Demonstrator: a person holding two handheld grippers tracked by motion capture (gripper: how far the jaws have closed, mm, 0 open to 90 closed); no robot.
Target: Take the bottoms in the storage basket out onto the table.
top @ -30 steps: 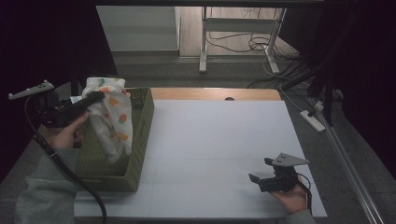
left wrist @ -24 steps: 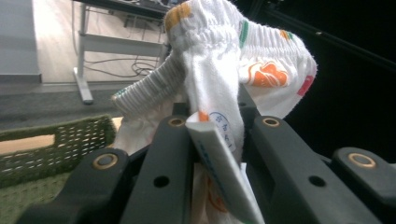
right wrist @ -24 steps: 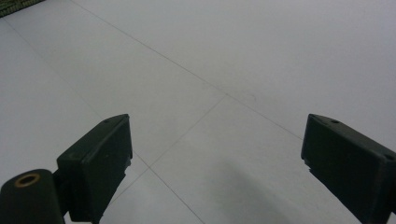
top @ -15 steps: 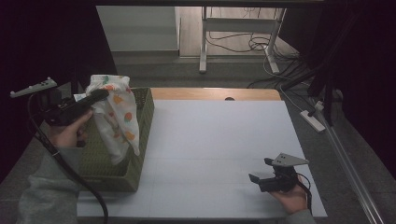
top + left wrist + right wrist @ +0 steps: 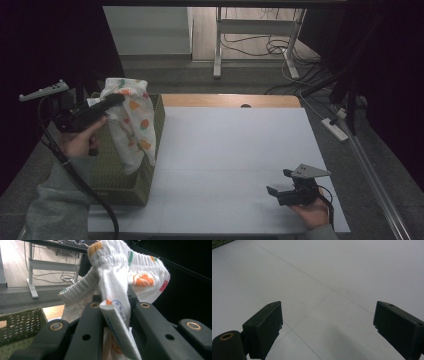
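garment lifted further | pinched in left tongs | above basket

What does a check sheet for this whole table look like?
Surface: white table top, bare in the middle.
Job's things: white patterned cloth garment hanging over the green woven basket.
Clutter: nothing seen.
Grippers: left gripper shut on the garment; right gripper open above the table, holding nothing.
Cables: black cable trailing from the left gripper; loose cables on the floor.
Surroundings: white power strip, metal desk legs, dark room.
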